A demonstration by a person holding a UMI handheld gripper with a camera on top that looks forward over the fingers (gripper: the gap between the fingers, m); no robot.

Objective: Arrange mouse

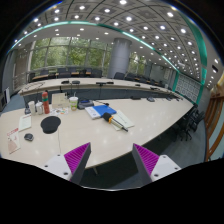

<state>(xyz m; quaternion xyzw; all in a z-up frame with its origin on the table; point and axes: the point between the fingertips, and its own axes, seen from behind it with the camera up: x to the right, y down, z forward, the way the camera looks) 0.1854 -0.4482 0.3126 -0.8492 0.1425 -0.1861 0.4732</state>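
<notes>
magenta pads line the two fingers of the gripper [108, 160], which stand spread apart with nothing between them, held above the near edge of a long pale table [150, 122]. on that table, beyond the left finger, lies a round black mat [51, 124], and the mouse cannot be made out for certain; a small dark thing [28, 137] lies just left of the mat. farther back from the mat stand some cups and bottles [45, 103], contents not visible. right of the mat, books and papers [106, 114] lie in a loose heap. office chairs [186, 120] stand at the table's right end.
</notes>
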